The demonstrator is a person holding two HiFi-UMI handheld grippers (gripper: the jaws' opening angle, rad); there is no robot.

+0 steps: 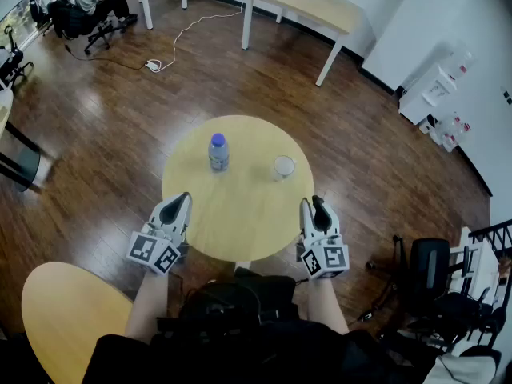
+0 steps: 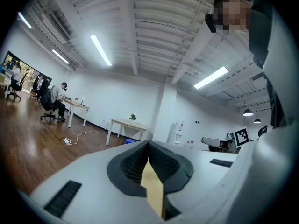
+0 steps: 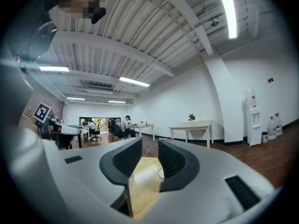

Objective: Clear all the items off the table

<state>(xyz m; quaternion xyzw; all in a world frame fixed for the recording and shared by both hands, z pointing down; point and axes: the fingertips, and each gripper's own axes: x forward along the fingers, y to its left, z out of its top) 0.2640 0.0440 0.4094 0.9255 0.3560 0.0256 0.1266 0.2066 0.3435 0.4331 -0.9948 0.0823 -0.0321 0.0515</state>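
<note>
- Closest to the person, at the near rim of the round pale wooden tabletop [image 1: 240, 234]: left tool [image 1: 179, 202] pinched closed and empty, right tool [image 1: 314, 206] cracked open, nothing in it.
- Further in, the clear plastic bottle with a blue cap [image 1: 218, 152] stands well apart from the small clear glass cup [image 1: 284, 166].
- I'd open the left wide, then come in level at the bottle's body.
- The far edge is near behind both, so no shoving.

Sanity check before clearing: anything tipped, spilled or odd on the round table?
Nothing stands out. The bottle and the glass stand upright and apart on the table, with no spill visible.
</note>
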